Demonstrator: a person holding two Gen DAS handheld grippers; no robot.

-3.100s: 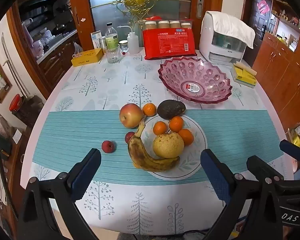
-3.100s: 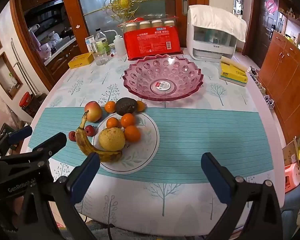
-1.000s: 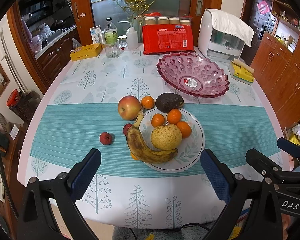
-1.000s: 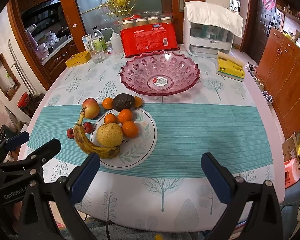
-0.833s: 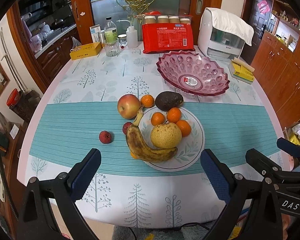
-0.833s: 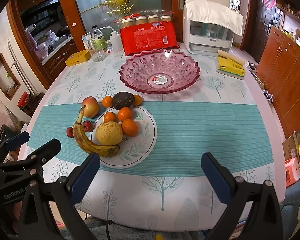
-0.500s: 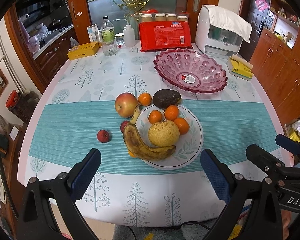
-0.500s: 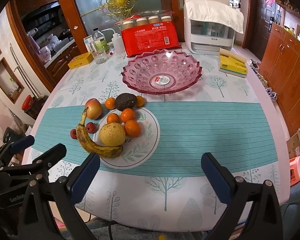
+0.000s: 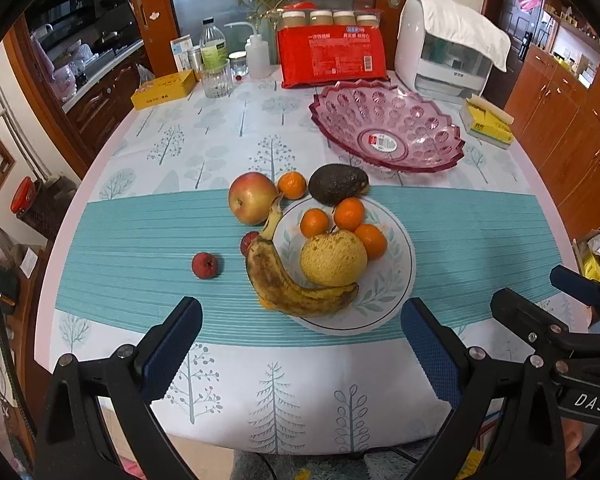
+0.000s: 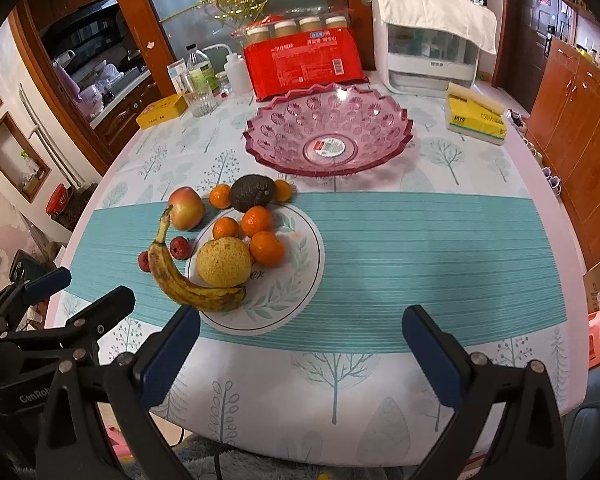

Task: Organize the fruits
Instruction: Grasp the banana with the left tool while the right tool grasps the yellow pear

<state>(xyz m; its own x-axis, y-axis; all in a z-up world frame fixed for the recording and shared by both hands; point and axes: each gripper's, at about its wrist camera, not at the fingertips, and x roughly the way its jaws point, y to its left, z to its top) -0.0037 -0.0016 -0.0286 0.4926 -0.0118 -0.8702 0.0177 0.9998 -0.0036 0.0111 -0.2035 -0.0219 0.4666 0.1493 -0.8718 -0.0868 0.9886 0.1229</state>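
A white plate (image 9: 396, 276) (image 10: 296, 280) holds a spotted banana (image 9: 284, 284) (image 10: 188, 284), a yellow pear (image 9: 334, 258) (image 10: 224, 262) and three oranges (image 9: 350, 214). Beside the plate lie an apple (image 9: 252, 203) (image 10: 186, 207), an avocado (image 9: 338, 183) (image 10: 252, 192), more oranges and red lychees (image 9: 206, 265). An empty pink glass bowl (image 9: 386, 126) (image 10: 328, 130) stands behind them. My left gripper (image 9: 300, 336) hangs open above the table's near edge, in front of the plate. My right gripper (image 10: 300, 342) is open too, just right of the plate.
A red package with jars (image 9: 332, 56), a white appliance under a cloth (image 9: 448, 52), a yellow sponge pack (image 9: 486, 122), a yellow box (image 9: 166, 88), a glass and bottles (image 9: 216, 60) line the table's far side. Wooden cabinets stand at the right.
Both grippers have drifted slightly toward the table and stay open. No fruit has moved.
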